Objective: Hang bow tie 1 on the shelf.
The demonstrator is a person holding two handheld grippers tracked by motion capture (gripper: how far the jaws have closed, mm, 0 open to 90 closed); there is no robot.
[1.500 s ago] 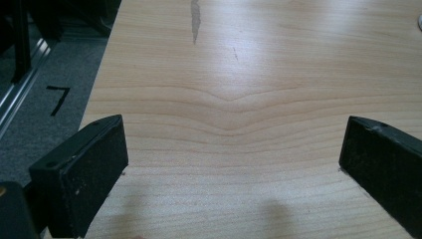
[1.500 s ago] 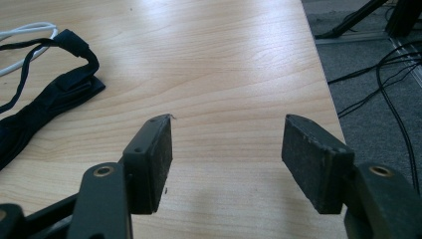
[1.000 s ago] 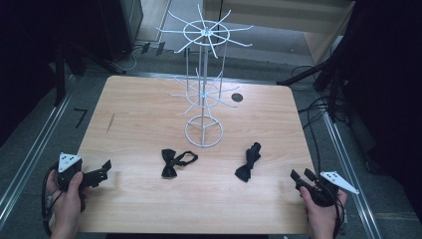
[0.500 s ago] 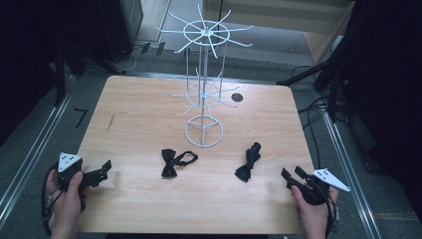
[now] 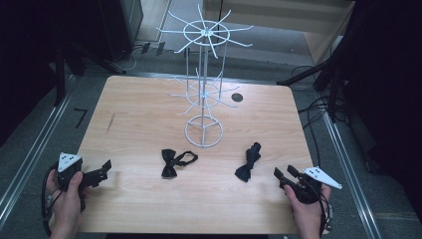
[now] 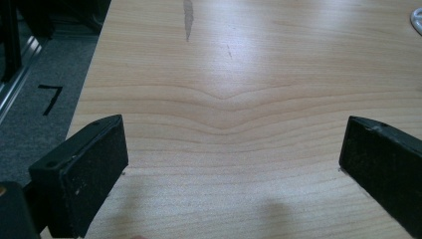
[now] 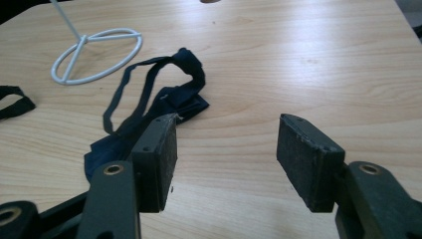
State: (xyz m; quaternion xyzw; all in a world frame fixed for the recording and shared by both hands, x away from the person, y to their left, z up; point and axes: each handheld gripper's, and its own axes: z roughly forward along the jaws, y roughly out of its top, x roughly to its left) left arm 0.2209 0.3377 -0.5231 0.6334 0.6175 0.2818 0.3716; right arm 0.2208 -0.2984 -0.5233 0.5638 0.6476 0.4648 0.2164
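Observation:
Two dark bow ties lie on the wooden table (image 5: pixel 139 114) in front of a white wire display stand (image 5: pixel 204 74). One bow tie (image 5: pixel 174 162) with a looped strap is left of centre; the other bow tie (image 5: pixel 249 162) (image 7: pixel 154 109) lies right of centre. My right gripper (image 5: pixel 284 174) (image 7: pixel 226 149) is open near the front right, just right of that bow tie, whose cloth reaches behind the left finger (image 7: pixel 157 159). My left gripper (image 5: pixel 102 169) (image 6: pixel 234 159) is open at the front left corner over bare wood, nothing between its jaws.
The stand's round wire base (image 5: pixel 204 130) (image 7: pixel 97 55) rests mid-table, with hooked arms spreading above. A small dark hole (image 5: pixel 237 97) sits at the back of the table. Metal rails (image 5: pixel 30 154) run along both sides of the table; cables (image 5: pixel 323 109) lie on the floor at right.
My right gripper has moved left and forward toward the right bow tie. The left gripper and both bow ties have stayed put.

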